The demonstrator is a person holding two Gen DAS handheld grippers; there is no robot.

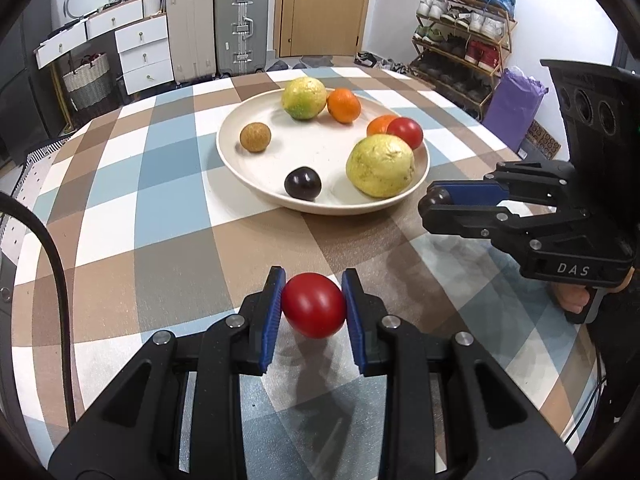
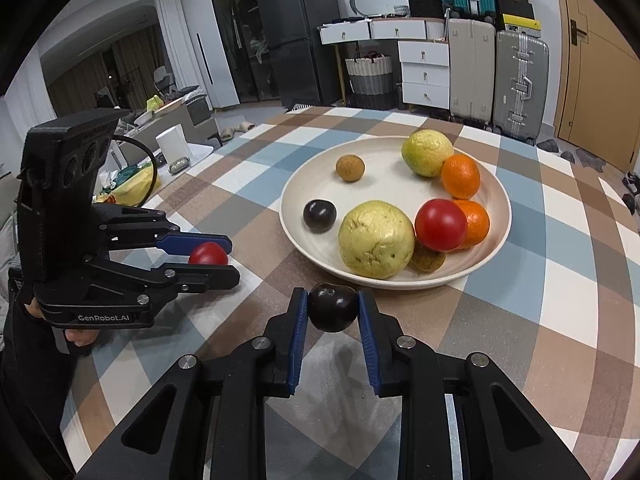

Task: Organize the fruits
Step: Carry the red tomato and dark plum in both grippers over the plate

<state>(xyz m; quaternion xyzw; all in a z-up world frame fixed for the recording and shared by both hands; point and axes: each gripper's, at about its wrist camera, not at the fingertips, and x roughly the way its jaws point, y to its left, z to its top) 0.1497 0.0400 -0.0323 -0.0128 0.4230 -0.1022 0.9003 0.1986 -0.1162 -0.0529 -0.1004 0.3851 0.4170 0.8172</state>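
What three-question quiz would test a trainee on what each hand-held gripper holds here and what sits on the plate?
1. True or false: the left hand-held gripper is shut on a red tomato.
2. What does the right hand-held gripper hold: A) an orange, B) a dark plum, C) nothing?
3. Fill in: a second red tomato lies on the ____.

Key: 1 true; 2 B; 3 plate.

A wooden door stands in the white wall, with two suitcases and white drawers on its left and a shoe rack on its right.
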